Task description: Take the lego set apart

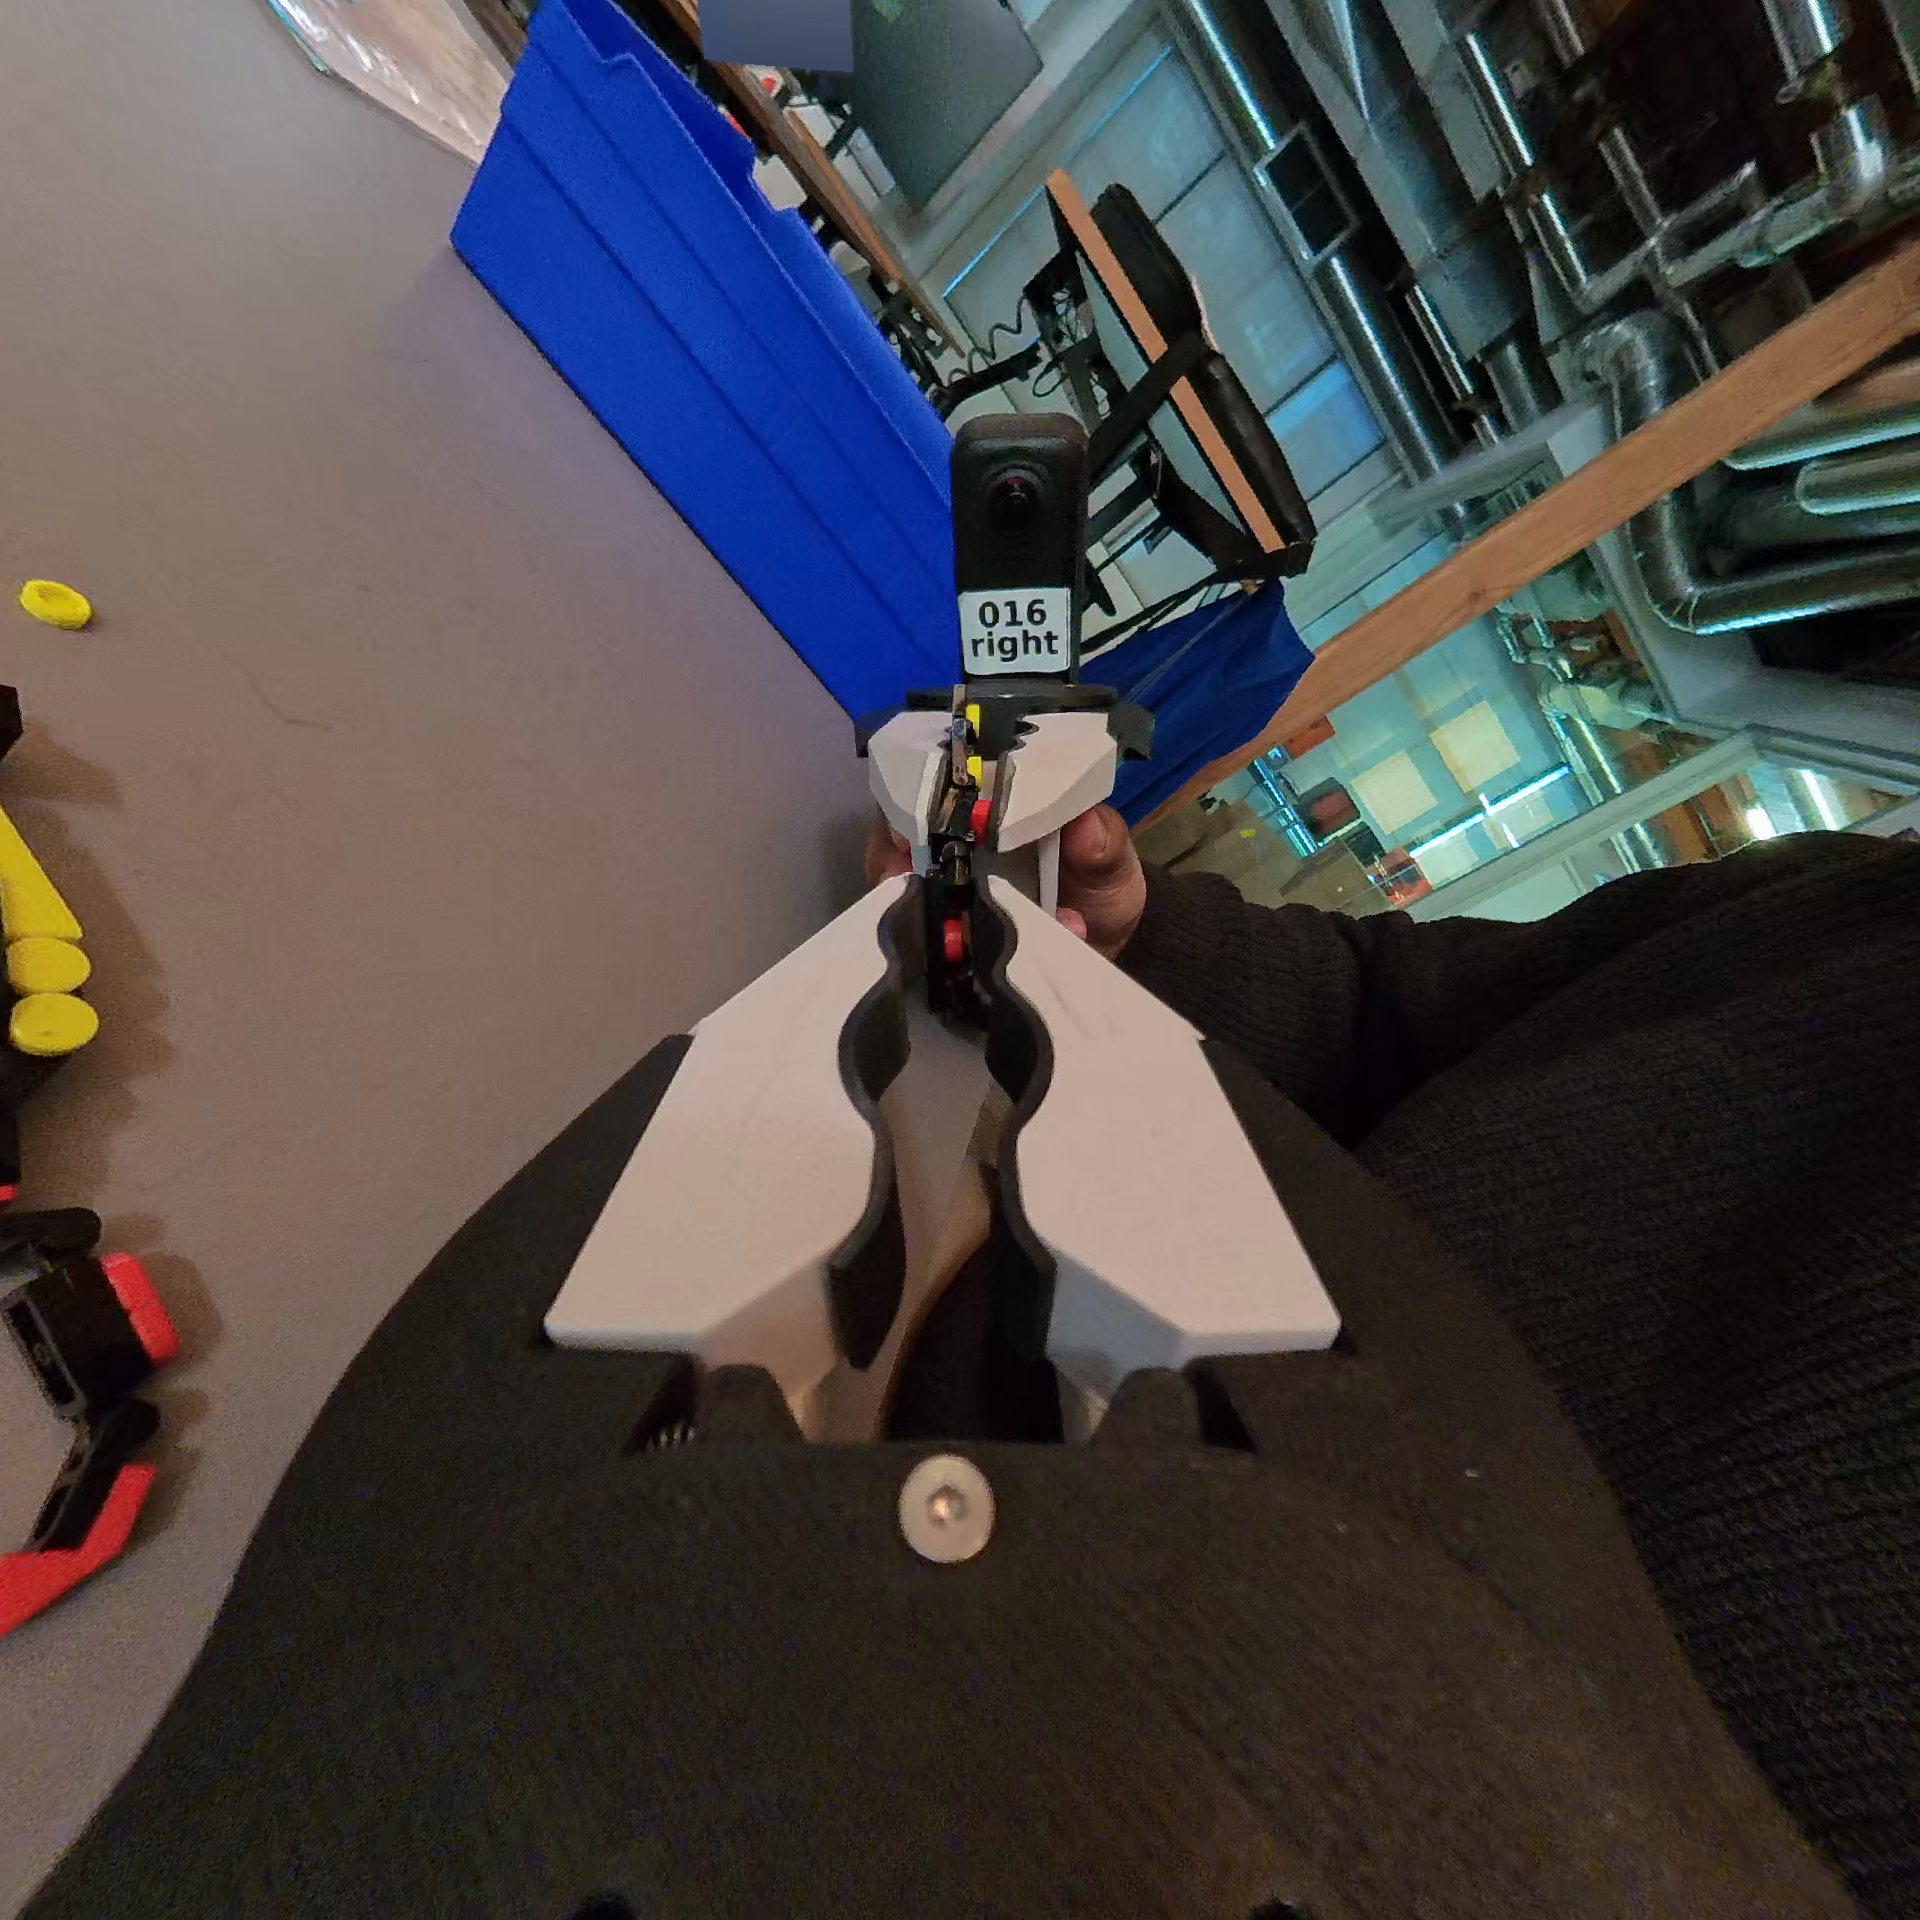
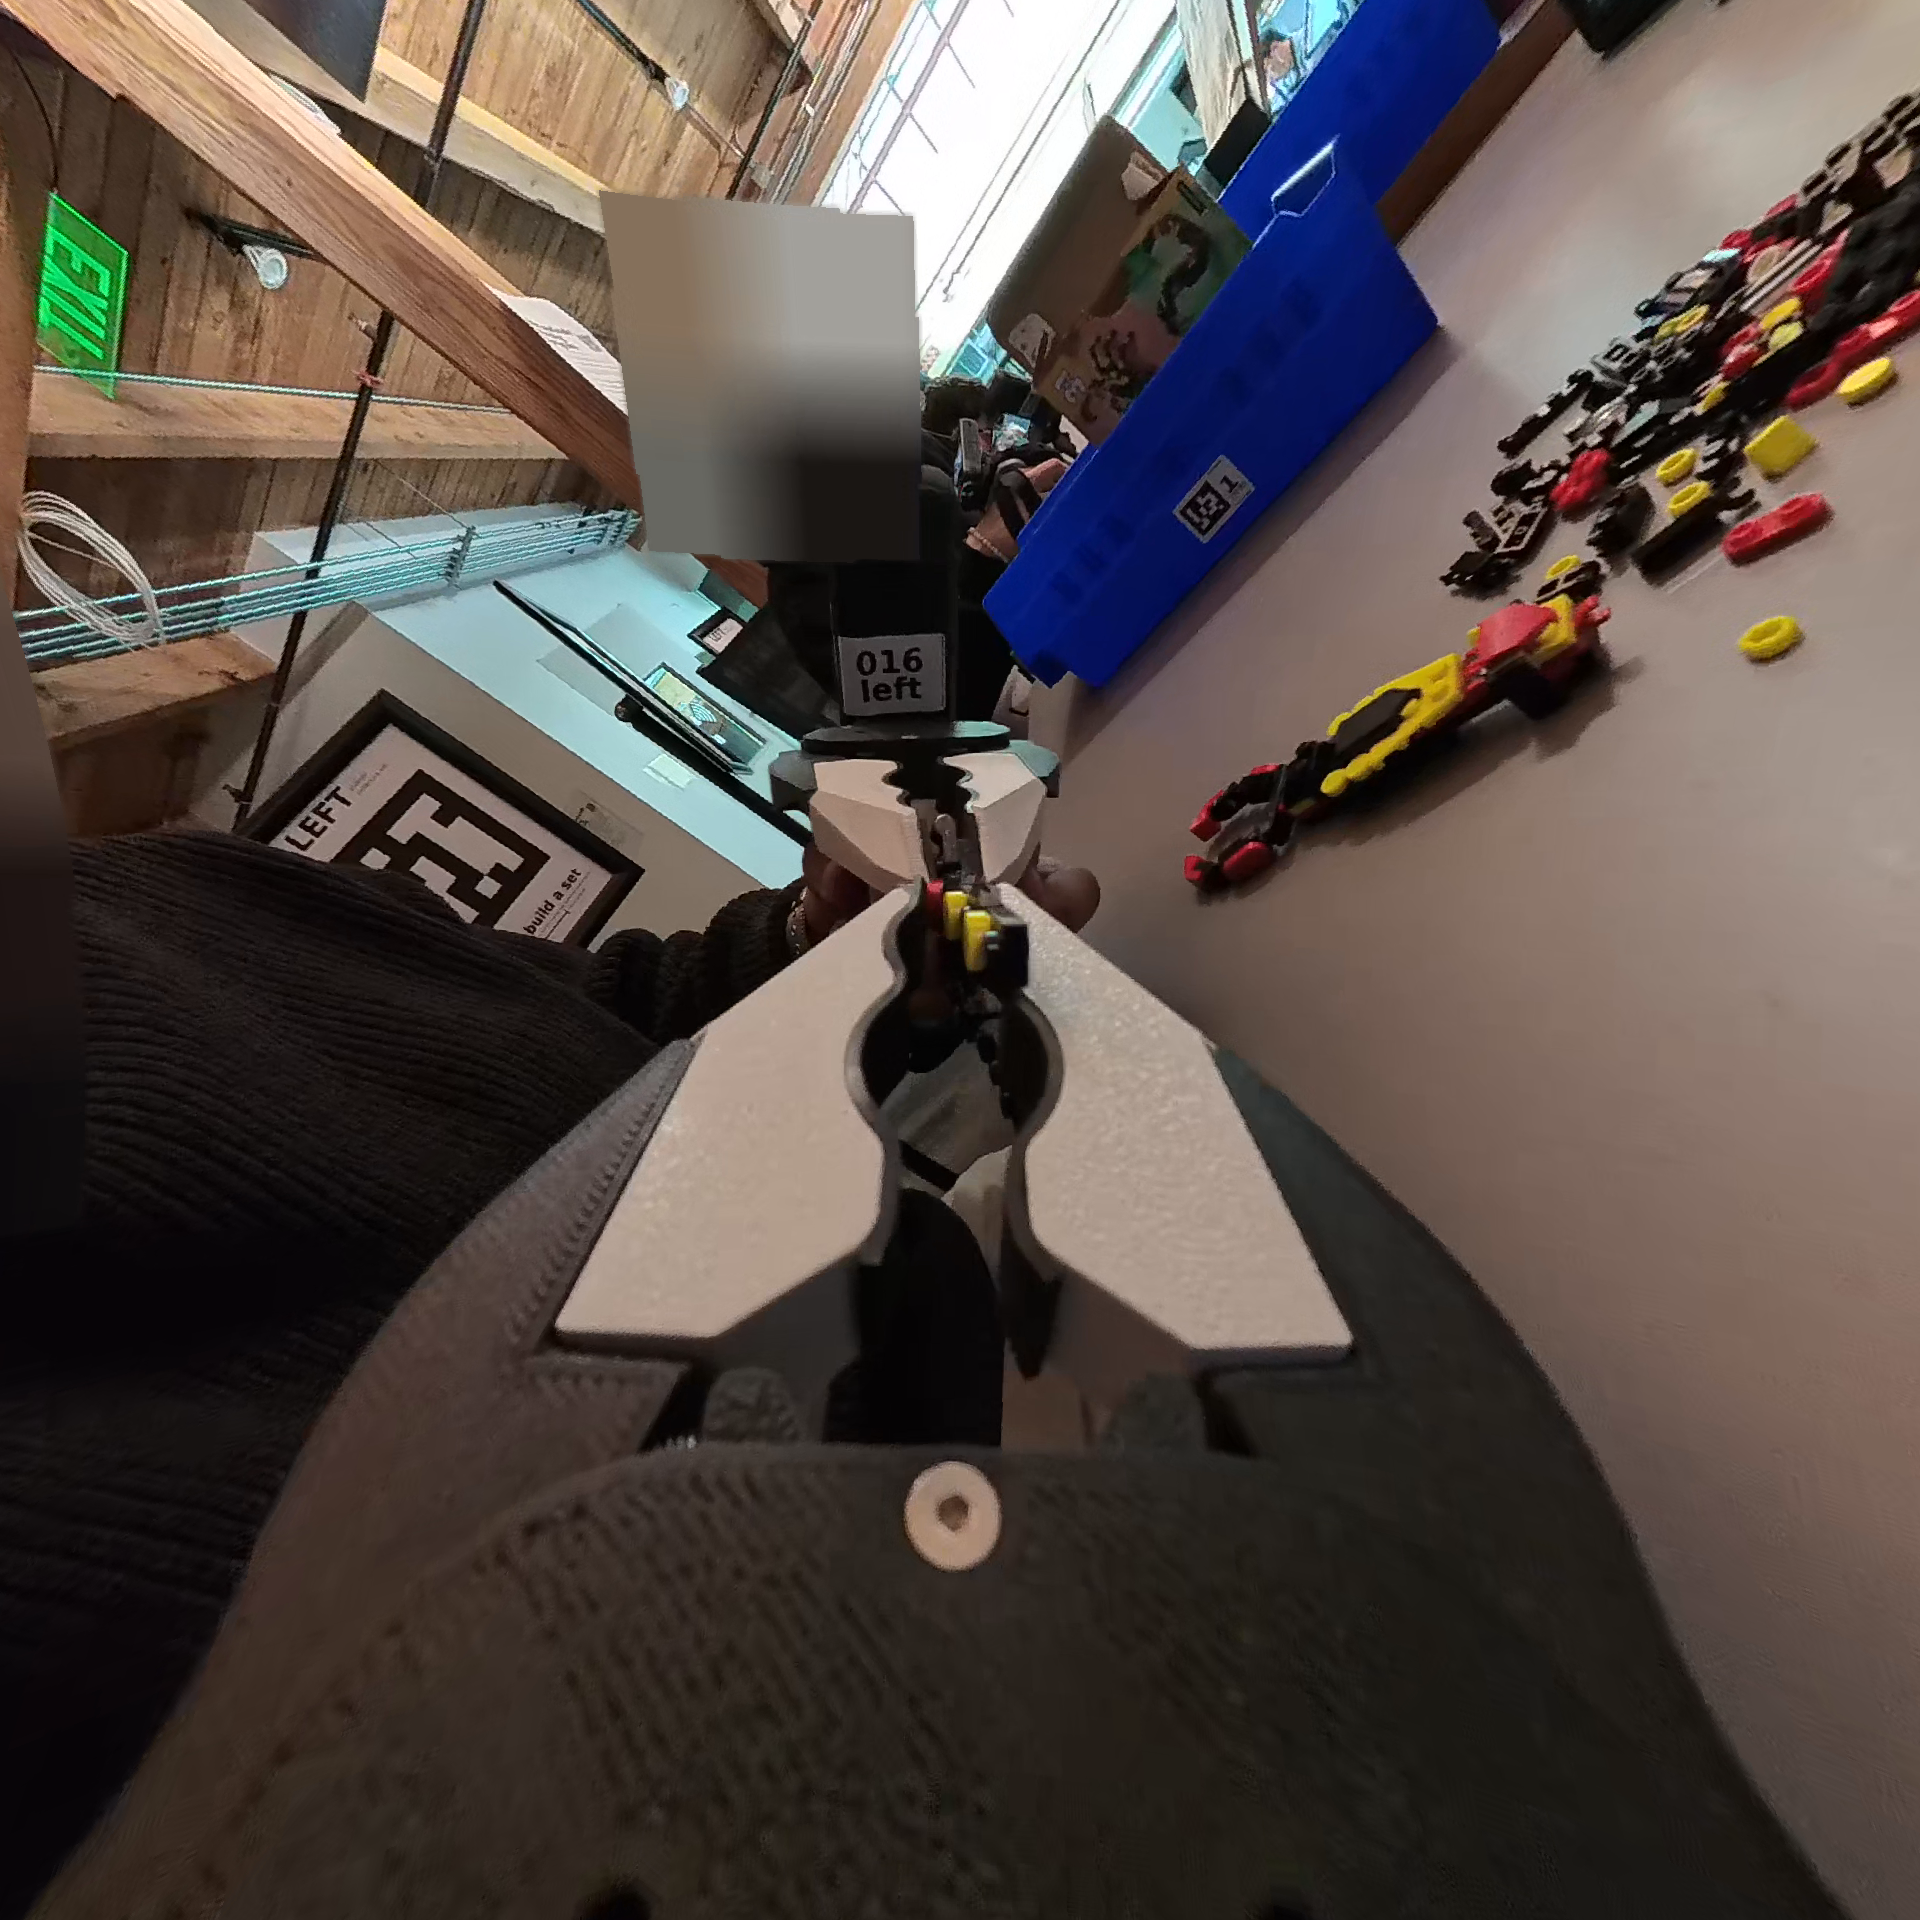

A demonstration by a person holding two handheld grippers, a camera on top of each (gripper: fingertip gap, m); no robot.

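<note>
We're working above the grey bench (image 2: 1558, 1039), blue bin (image 2: 1226, 436) sitting at its far edge and a pile of loose lego parts (image 2: 1714, 395) lying beside a half-built yellow-red section (image 2: 1392, 727). Left gripper (image 1: 951, 935) and right gripper (image 2: 961, 935) are facing tip to tip, both sets of fingers clamping one small black-red-yellow lego assembly (image 1: 956, 894) in mid-air.
</note>
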